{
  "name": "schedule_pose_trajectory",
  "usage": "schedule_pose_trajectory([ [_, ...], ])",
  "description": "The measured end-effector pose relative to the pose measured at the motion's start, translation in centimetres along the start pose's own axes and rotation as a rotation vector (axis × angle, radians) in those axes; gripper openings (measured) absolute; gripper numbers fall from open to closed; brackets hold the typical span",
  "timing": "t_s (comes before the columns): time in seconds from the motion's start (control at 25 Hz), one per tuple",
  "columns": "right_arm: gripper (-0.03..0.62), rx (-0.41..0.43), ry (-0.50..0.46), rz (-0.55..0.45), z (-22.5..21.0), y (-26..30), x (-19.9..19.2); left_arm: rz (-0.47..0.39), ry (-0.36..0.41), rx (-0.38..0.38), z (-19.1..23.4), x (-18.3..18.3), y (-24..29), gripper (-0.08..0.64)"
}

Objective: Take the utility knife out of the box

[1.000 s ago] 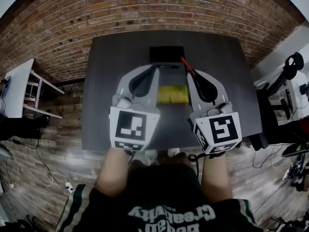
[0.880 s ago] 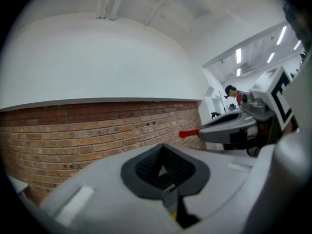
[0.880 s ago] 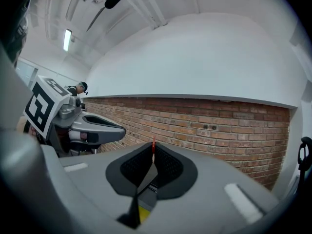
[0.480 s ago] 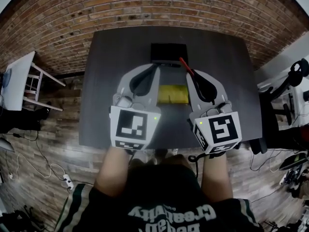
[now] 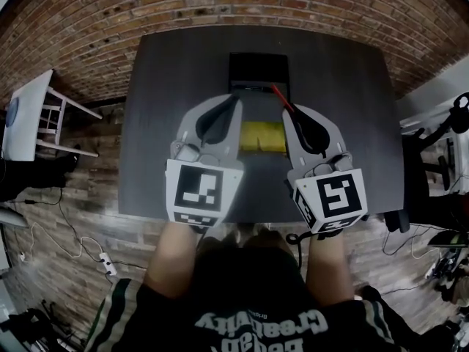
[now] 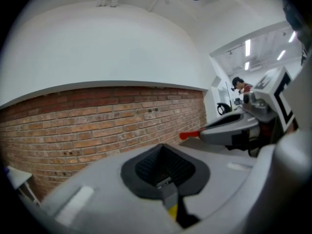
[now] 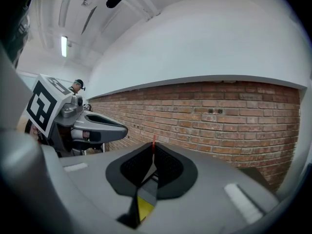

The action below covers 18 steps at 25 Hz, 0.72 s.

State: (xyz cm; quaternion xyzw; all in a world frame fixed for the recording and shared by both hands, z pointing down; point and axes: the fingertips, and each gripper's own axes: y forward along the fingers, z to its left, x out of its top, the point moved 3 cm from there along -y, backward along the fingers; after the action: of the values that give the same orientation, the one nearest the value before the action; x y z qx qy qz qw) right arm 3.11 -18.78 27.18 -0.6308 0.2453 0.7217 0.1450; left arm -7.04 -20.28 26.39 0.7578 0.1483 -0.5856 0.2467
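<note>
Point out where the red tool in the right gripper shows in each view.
Head view: the red tool juts up and left from the right gripper's tips, at the black box's lower edge.
Left gripper view: right of centre, poking leftward out of the right gripper.
Right gripper view: a thin red sliver standing between the jaws, at centre.
Shared landmark: the brick wall, in all three.

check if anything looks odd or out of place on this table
Nothing is spilled or damaged. The black box sits square at the table's far edge; a yellow item lies flat. Only a thin red item, maybe the knife, juts at a slant from the right gripper's shut jaws.
</note>
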Motion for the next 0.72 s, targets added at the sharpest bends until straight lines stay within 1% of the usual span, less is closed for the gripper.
schedule_pose_trajectory([
  [0.72, 0.017, 0.034, 0.055, 0.057, -1.1, 2.2, -4.6, 0.093, -0.042, -0.004, -0.4, -4.8, 3.3, 0.003],
])
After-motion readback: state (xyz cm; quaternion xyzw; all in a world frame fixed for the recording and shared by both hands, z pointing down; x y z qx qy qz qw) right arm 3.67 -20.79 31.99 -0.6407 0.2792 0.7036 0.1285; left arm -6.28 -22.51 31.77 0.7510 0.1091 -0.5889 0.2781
